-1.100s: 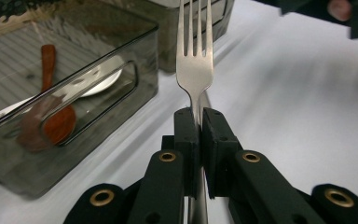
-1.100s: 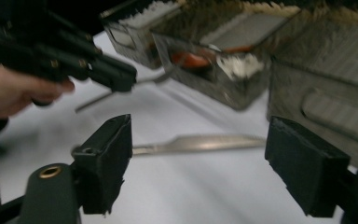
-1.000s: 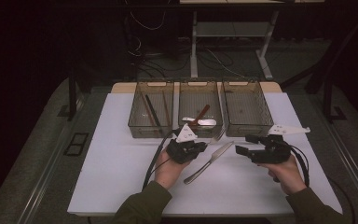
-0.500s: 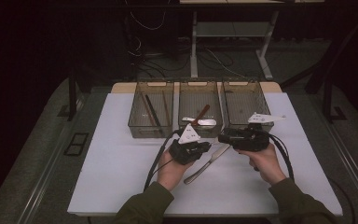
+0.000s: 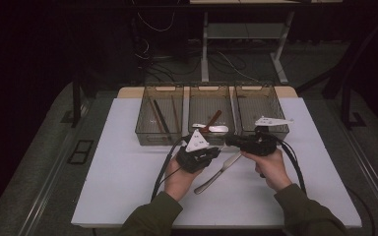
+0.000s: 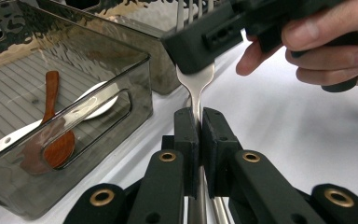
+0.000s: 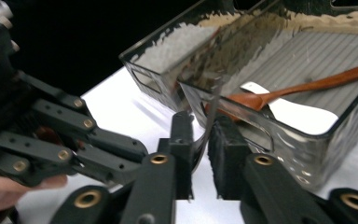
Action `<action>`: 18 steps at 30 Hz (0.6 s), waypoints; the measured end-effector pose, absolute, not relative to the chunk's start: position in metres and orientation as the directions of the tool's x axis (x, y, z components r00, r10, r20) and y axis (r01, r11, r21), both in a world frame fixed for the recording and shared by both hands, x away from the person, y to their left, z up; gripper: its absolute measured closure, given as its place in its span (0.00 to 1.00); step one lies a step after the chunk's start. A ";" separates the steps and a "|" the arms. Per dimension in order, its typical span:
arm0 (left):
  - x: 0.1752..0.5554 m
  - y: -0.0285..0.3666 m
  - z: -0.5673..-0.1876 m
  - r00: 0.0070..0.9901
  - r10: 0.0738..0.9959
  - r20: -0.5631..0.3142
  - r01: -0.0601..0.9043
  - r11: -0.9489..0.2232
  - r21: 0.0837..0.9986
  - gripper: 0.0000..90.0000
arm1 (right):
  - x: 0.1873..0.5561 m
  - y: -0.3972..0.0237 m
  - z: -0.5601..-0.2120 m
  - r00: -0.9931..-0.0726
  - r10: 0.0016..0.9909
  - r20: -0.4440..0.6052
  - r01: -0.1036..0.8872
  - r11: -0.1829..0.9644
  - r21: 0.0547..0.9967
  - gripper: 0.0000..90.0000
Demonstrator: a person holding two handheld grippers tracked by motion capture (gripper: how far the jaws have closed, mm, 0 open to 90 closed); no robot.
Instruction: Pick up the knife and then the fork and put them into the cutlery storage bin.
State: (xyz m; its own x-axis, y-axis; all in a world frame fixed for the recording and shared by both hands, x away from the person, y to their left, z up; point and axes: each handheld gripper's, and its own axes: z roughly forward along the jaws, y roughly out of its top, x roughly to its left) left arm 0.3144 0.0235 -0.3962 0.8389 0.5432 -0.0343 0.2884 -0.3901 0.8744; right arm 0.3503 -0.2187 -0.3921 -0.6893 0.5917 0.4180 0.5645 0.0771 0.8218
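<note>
Fork (image 5: 221,168) is held over the bench (image 5: 118,187), just in front of the mid bin (image 5: 210,105). Handle is clamped by the left claw (image 6: 199,133), unmoved. Right claw (image 7: 200,154), brought leftward since 1 s ago, has just been closing round the tines; pads' contact can't be told.

Fork (image 6: 196,88) tines hidden behind right tool (image 6: 205,35); handle cut off at btm edge.

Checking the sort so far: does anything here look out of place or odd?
Nothing spilled or damaged. The one piece outside the bins is the fork: it hangs off the table, the left gripper clamping its neck while the right gripper, whose jaws have just been closing, takes its tines.
</note>
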 end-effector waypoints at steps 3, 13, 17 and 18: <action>0.315 0.023 -0.397 0.838 0.543 -0.043 0.295 -0.386 0.874 0.93 | 0.351 -0.218 -0.390 -0.701 0.573 0.425 0.559 0.070 0.826 0.93; 0.317 0.024 -0.401 0.852 0.518 -0.081 0.308 -0.370 0.876 0.86 | 0.347 -0.214 -0.384 -0.730 0.568 0.381 0.515 0.091 0.852 0.96; 0.318 0.027 -0.403 0.855 0.512 -0.081 0.308 -0.377 0.873 0.73 | 0.348 -0.215 -0.383 -0.736 0.579 0.352 0.497 0.107 0.861 0.96; 0.319 0.028 -0.404 0.858 0.505 -0.090 0.312 -0.375 0.873 0.70 | 0.349 -0.216 -0.383 -0.736 0.581 0.348 0.495 0.110 0.862 0.96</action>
State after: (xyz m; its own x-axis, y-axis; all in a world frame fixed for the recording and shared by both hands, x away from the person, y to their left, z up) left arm 0.3192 0.0284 -0.4040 0.8584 0.5051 -0.0900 0.3121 -0.3748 0.8730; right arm 0.3485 -0.2161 -0.3830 -0.7356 0.5811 0.3482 0.4950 0.1102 0.8619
